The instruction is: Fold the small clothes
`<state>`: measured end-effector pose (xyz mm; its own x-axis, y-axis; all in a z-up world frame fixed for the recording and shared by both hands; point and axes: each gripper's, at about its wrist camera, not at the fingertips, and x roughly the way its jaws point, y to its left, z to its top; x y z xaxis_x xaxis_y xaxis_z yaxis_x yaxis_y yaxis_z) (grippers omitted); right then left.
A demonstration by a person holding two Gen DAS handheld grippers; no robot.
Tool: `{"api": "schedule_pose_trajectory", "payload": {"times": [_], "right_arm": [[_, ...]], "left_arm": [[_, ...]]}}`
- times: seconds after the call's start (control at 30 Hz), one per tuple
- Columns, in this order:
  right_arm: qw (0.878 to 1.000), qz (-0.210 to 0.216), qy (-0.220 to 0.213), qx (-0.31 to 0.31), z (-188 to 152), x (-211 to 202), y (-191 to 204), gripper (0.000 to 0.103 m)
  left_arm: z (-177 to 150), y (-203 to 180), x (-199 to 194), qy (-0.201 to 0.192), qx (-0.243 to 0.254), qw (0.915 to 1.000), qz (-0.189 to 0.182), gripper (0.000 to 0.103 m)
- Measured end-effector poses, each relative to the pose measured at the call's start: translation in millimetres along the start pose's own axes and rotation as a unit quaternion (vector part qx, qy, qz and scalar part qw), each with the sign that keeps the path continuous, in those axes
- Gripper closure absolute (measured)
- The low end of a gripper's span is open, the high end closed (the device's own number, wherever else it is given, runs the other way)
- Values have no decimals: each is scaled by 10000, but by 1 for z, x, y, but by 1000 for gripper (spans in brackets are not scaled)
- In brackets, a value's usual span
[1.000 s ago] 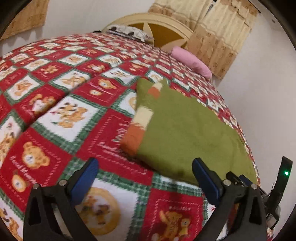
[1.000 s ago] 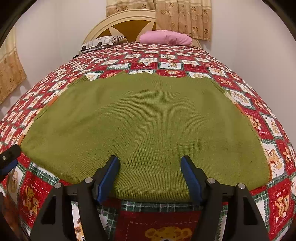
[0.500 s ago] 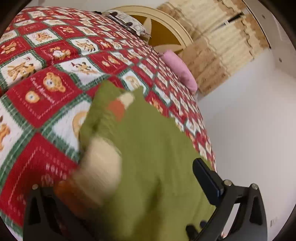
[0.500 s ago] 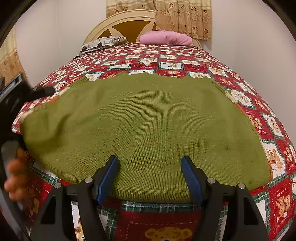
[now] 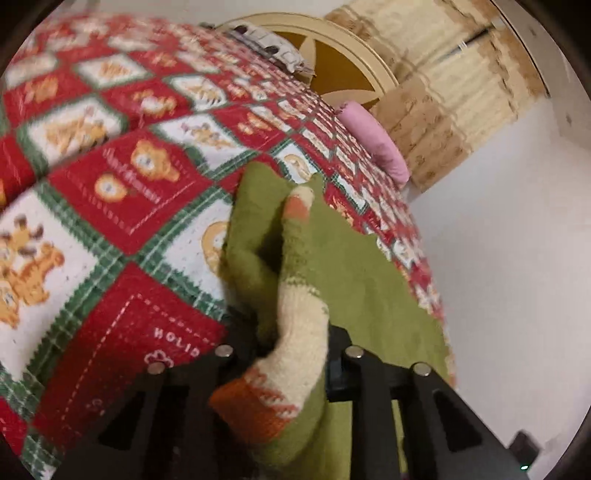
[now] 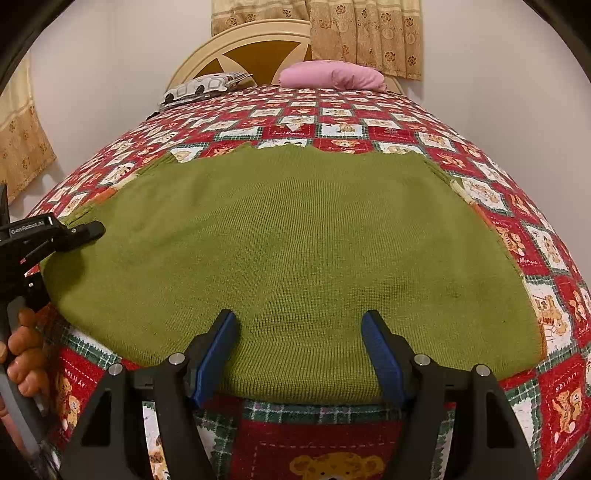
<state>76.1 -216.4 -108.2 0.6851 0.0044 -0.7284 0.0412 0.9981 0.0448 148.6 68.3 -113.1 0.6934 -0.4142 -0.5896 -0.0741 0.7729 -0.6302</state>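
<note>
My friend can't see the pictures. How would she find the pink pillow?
Look at the bed's round cream headboard at the far end. Two pillows lie below it on the red teddy-bear quilt. The pink pillow is the plain one under the curtain; its neighbour is grey-and-white patterned.

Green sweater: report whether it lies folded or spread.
Mostly spread: the green sweater lies flat on the quilt; only its striped sleeve is bunched in the closing left claw.
</note>
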Motion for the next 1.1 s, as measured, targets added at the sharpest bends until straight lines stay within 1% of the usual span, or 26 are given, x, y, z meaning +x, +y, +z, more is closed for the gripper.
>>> {"api": "schedule_pose_trajectory", "payload": {"times": [0.1,0.13,0.2,0.27,0.3,0.33,0.4,0.43,0.47,0.53,0.57,0.63,0.67,0.73,0.87,0.93,0.97,1.03,1.07,1.1], "right_arm": [[9999,-35,-119,45,0,-4,-1,32],[9998,-31,-198,84,-1,-7,-2,32],[9995,34,-270,168,0,-9,-6,32],[9997,30,-165,191,1,-4,-7,32],[9997,20,-132,184,1,-3,-7,32],[9998,12,-121,171,1,-2,-5,32],[9998,18,-124,170,1,-2,-6,32],[9998,23,-120,178,1,-2,-5,32],[9997,37,-117,194,0,-3,-5,32],[9997,54,-117,211,-1,-3,-6,32],[9997,58,-117,216,-1,-4,-6,32],[9997,59,-115,217,-1,-4,-6,32],[9997,60,-114,219,-2,-4,-6,32],[9996,69,-115,232,-2,-4,-7,32],[9993,104,-133,322,-2,-6,-10,32],[9992,156,-118,363,-2,-6,-11,32],[9989,246,-108,395,0,-6,-12,32],[9971,580,-121,481,7,-6,-15,32],[9953,769,-157,559,16,-6,-17,32],[9943,855,-168,613,23,-5,-18,32]], "left_arm": [[-1,-23,-8,-207,460,9986,171,80],[-3,-32,-11,-286,713,9967,256,80],[-8,-53,-15,-463,1307,9893,457,80],[-17,-76,-14,-574,1901,9785,561,80],[-19,-80,-14,-587,2066,9749,580,80],[-24,-88,-13,-596,2304,9693,613,80],[-31,-102,-4,-588,2799,9553,749,80],[-35,-109,0,-584,3036,9473,838,80],[-42,-114,4,-542,3317,9374,909,80],[-52,-119,9,-472,3597,9269,965,80],[-55,-119,12,-406,3694,9231,986,80],[-59,-123,17,-295,3821,9182,998,80],[-60,-124,19,-235,3873,9164,980,80],[-61,-125,24,-124,3909,9158,911,80],[-64,-122,28,40,3882,9181,795,80],[-62,-120,27,56,3821,9213,718,80],[-61,-118,27,61,3772,9237,666,80],[-60,-116,26,68,3696,9273,582,80],[-60,-115,26,70,3665,9288,544,80],[-60,-116,26,63,3663,9289,541,80]]}}
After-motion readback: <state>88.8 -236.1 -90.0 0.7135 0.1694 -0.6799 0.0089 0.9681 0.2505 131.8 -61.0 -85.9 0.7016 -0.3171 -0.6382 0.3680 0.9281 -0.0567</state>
